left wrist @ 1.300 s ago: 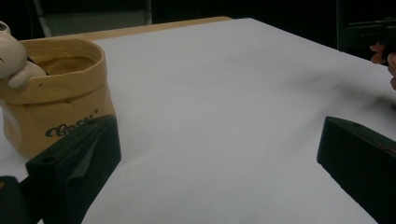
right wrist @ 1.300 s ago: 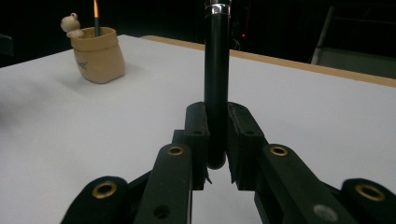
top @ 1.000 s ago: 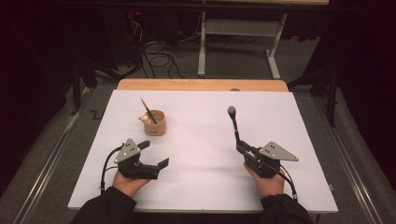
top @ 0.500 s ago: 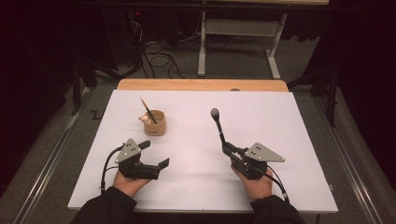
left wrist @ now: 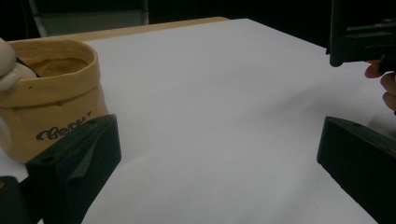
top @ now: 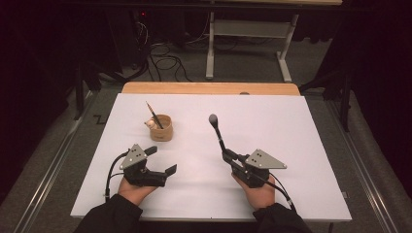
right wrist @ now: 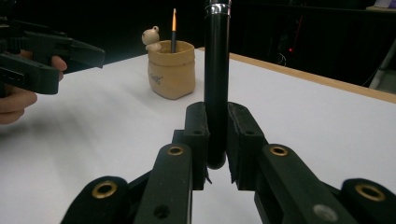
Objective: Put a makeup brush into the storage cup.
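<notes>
Brush held, not yet in the cup.
Right gripper (top: 228,156) clamps the brush (top: 216,129); left gripper (top: 163,160) wide; cup (top: 161,127) well apart.

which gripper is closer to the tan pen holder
Left. The left gripper sits just in front of the tan pen holder; the right gripper, shut on a black brush, is farther off to its right.

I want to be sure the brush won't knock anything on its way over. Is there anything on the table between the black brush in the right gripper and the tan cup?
Nothing visible does. The right gripper holds the black brush upright, and only bare white table lies between it and the tan cup. The open left gripper sits nearer the person, off that line.
</notes>
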Available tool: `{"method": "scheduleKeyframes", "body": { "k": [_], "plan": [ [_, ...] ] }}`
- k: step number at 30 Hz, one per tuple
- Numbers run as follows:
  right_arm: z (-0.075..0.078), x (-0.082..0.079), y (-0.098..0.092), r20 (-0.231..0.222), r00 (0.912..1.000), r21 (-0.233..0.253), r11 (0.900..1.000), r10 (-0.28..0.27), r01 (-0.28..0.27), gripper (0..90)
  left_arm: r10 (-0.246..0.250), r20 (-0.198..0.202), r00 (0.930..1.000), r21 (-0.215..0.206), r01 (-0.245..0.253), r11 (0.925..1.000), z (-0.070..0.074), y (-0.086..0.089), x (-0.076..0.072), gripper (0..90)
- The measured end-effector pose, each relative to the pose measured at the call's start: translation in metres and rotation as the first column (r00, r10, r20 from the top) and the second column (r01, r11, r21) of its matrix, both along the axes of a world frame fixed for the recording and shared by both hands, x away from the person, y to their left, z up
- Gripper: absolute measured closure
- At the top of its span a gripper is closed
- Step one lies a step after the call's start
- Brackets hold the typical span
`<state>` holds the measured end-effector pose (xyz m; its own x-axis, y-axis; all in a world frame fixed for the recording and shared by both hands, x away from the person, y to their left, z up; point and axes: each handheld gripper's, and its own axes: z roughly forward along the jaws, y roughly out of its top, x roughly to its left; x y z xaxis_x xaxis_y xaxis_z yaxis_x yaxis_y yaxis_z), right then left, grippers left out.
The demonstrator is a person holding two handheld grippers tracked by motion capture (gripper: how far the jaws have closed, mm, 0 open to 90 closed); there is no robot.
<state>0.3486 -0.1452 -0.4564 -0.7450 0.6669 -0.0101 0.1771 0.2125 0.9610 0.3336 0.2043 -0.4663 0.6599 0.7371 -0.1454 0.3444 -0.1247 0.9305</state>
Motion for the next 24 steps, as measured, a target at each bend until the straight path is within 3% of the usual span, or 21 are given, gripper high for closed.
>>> {"method": "scheduleKeyframes", "body": {
  "k": [8, 15, 24],
  "plan": [
    [-0.001, -0.001, 0.002, -0.002, 1.0000, -0.007, 1.000, 0.009, -0.009, 81.0, -0.011, 0.013, 0.9998, -0.035, 0.011, 0.9993, 0.015, -0.008, 0.002, 0.3],
    [0.000, -0.003, 0.002, 0.006, 0.9999, -0.008, 1.000, 0.014, -0.014, 81.0, -0.035, 0.026, 0.9990, -0.014, 0.035, 0.9993, 0.027, -0.023, 0.008, 0.3],
    [0.000, -0.003, 0.001, 0.011, 0.9999, -0.009, 1.000, 0.005, -0.005, 81.0, -0.065, 0.062, 0.9960, -0.031, 0.067, 0.9973, 0.046, -0.045, 0.018, 0.2]
  ]
}}
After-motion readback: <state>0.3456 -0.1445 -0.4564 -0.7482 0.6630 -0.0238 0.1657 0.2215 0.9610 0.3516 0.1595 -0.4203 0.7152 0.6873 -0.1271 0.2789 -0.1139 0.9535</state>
